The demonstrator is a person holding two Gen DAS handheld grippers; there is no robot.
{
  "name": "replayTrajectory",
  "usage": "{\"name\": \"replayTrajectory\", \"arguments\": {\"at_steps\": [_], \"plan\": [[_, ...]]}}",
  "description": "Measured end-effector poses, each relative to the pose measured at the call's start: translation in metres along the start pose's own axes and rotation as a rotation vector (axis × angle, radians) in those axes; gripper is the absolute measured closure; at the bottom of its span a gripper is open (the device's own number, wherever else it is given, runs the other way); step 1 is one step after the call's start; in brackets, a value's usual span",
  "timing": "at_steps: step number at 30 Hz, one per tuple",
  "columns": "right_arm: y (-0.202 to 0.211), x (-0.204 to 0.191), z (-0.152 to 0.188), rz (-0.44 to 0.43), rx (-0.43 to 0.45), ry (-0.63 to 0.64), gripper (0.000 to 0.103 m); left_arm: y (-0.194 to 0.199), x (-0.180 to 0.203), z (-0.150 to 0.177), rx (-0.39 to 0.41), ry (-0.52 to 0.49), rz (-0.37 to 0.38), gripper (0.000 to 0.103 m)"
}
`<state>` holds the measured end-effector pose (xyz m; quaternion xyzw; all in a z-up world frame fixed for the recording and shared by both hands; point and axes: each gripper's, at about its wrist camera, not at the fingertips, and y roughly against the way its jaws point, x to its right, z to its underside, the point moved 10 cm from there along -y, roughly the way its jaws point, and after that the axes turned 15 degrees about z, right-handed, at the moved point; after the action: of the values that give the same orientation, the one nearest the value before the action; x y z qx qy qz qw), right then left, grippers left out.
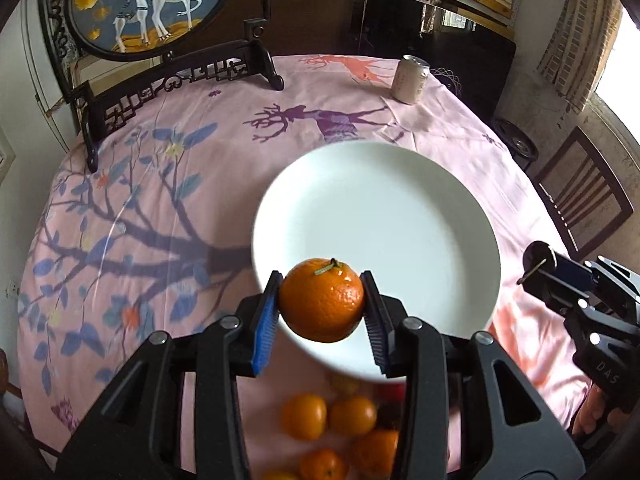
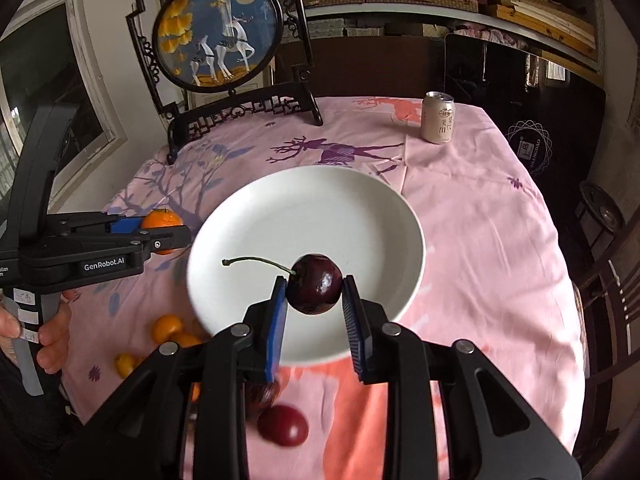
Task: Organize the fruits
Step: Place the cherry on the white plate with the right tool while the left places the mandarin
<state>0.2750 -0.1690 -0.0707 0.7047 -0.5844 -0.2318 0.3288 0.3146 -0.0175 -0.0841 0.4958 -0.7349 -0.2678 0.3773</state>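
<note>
My left gripper is shut on an orange mandarin and holds it above the near rim of the white plate. My right gripper is shut on a dark red cherry with a long stem, held above the near part of the same plate. The left gripper with its mandarin also shows in the right wrist view, left of the plate. Several mandarins lie on the cloth below the left gripper. Another cherry lies below the right gripper.
A drink can stands at the far right of the pink tablecloth. A framed round deer picture on a black stand stands at the far left. A wooden chair is beside the table on the right.
</note>
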Motion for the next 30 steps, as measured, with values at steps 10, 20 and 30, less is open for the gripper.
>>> {"name": "replayTrajectory", "arguments": {"at_steps": [10,20,30], "plan": [[-0.139,-0.006,-0.018,0.034,-0.2,0.071,0.075,-0.097,-0.023,-0.049,-0.103,0.12,0.041,0.063],[-0.07,0.014,-0.015,0.106,-0.111,0.068,0.048,-0.021,-0.009,-0.037,0.009,0.056,0.069,0.036],[0.062,0.009,0.123,0.114,0.018,-0.072,0.035,0.078,-0.007,0.14,0.116,0.03,0.017,0.023]]}}
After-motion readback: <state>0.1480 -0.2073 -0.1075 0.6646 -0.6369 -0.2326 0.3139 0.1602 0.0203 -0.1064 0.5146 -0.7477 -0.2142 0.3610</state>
